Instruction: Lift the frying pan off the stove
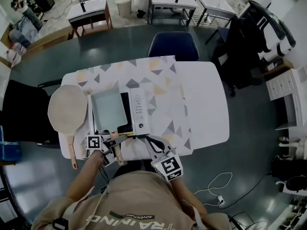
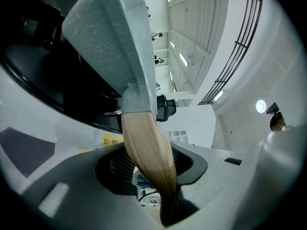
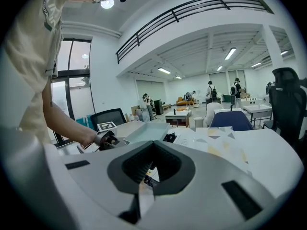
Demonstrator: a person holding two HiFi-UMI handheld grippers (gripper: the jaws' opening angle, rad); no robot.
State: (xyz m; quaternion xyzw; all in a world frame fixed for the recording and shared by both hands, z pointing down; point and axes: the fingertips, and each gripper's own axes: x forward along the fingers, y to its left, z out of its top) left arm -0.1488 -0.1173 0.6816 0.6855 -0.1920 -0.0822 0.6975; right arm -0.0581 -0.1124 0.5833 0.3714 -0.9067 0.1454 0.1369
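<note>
A square grey frying pan point(image 1: 106, 104) sits over the black top of a white stove point(image 1: 139, 111) on the table. Its wooden handle point(image 1: 117, 152) points toward me. My left gripper point(image 1: 111, 146) is shut on that handle; in the left gripper view the handle point(image 2: 148, 152) runs between the jaws up to the pan's grey body point(image 2: 110, 37), above the black stove top point(image 2: 53, 85). My right gripper point(image 1: 162, 156) hovers at the table's near edge, right of the stove, shut with nothing in it. The right gripper view shows the pan point(image 3: 148, 131) and the left gripper point(image 3: 108, 139).
A round beige pan point(image 1: 67, 108) with a long wooden handle lies left of the stove. A patterned cloth point(image 1: 163, 99) covers the table's middle. A blue chair point(image 1: 172, 46) stands at the far side, a black chair point(image 1: 21, 111) at the left.
</note>
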